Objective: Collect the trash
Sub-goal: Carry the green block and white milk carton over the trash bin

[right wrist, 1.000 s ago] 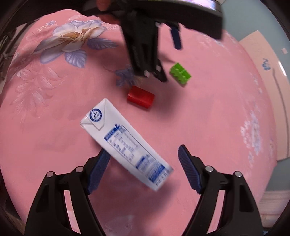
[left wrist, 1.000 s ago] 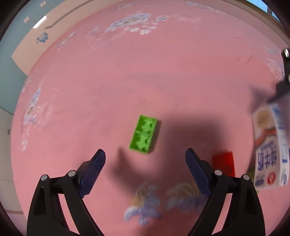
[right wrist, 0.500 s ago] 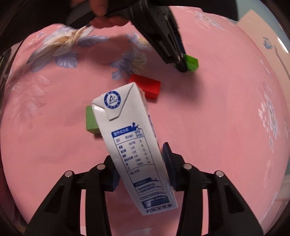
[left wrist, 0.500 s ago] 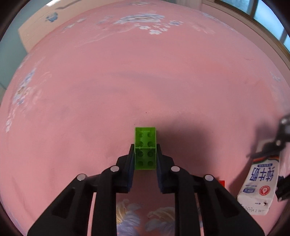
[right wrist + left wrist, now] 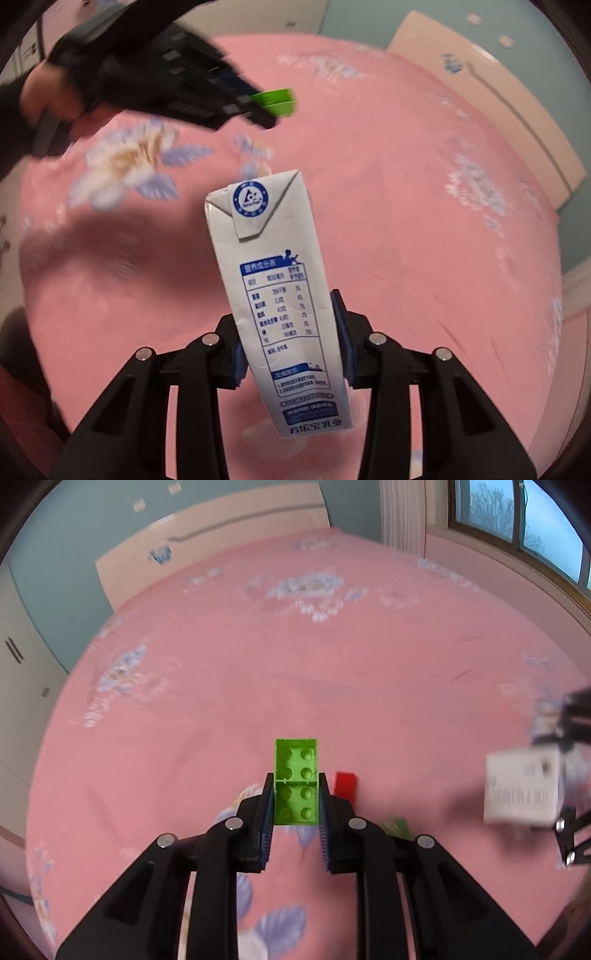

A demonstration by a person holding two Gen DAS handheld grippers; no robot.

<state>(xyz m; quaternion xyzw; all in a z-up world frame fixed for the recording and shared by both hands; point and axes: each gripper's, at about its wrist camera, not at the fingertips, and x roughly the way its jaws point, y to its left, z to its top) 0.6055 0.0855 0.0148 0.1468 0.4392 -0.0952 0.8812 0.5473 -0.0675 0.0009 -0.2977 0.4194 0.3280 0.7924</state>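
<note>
My left gripper (image 5: 295, 794) is shut on a bright green toy brick (image 5: 296, 780) and holds it above the pink flowered bedspread (image 5: 258, 664). The brick also shows in the right wrist view (image 5: 275, 101), clamped at the tip of the left gripper (image 5: 258, 110). My right gripper (image 5: 288, 332) is shut on a white and blue milk carton (image 5: 273, 288), lifted off the bed. The carton shows blurred at the right of the left wrist view (image 5: 522, 788).
A red brick (image 5: 345, 786) and a darker green block (image 5: 397, 827) lie on the bedspread just right of my left gripper. A headboard (image 5: 207, 542) and a window (image 5: 517, 520) stand beyond the bed.
Both grippers have risen from the bed with their loads: the green brick and the milk carton are now held higher. A second ago both grippers were open.
</note>
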